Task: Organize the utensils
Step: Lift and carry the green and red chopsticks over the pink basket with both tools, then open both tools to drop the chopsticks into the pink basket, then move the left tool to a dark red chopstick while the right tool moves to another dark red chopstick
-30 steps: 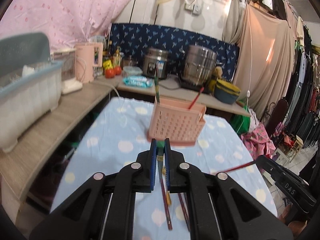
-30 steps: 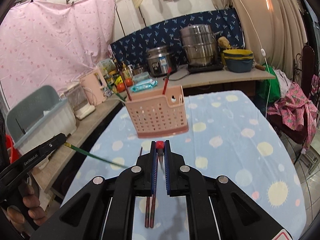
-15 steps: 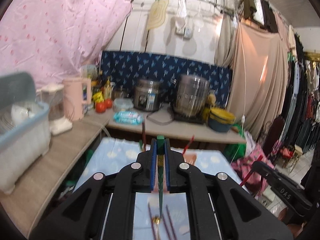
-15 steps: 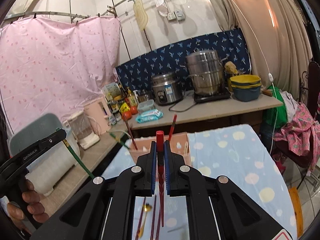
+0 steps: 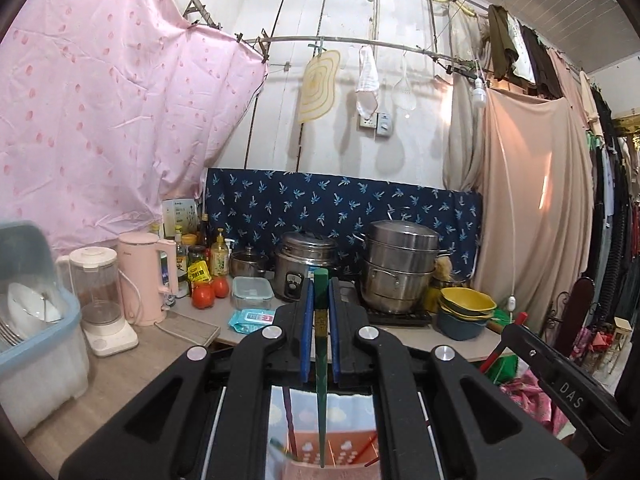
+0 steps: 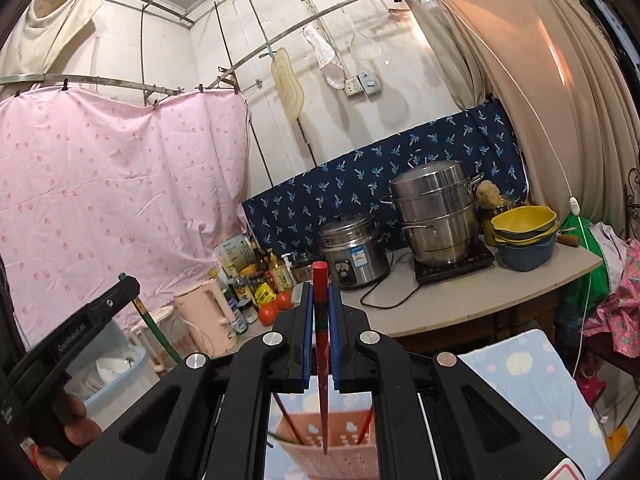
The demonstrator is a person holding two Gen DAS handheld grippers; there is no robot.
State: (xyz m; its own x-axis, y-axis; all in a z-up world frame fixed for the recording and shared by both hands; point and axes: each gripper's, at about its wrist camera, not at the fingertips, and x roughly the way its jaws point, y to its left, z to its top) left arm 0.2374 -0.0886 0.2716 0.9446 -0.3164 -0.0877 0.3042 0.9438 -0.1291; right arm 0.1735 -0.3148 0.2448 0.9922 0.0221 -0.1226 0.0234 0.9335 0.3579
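Left wrist view: left gripper (image 5: 319, 304) pinching green chopstick (image 5: 320, 392) near its thick end, tip over pink utensil basket (image 5: 332, 452). Right gripper (image 6: 320, 312) likewise pinching red chopstick (image 6: 322, 380). Judged light, rigid, slick; prone to pivoting.

Both views are evenly and brightly lit; a warm patch of light is seen on the beige curtain (image 5: 546, 196). Soft shadows are cast on the white wall (image 5: 344, 152) behind hung items. Straight lines are bent by fisheye distortion, and the corners are darkened by vignetting
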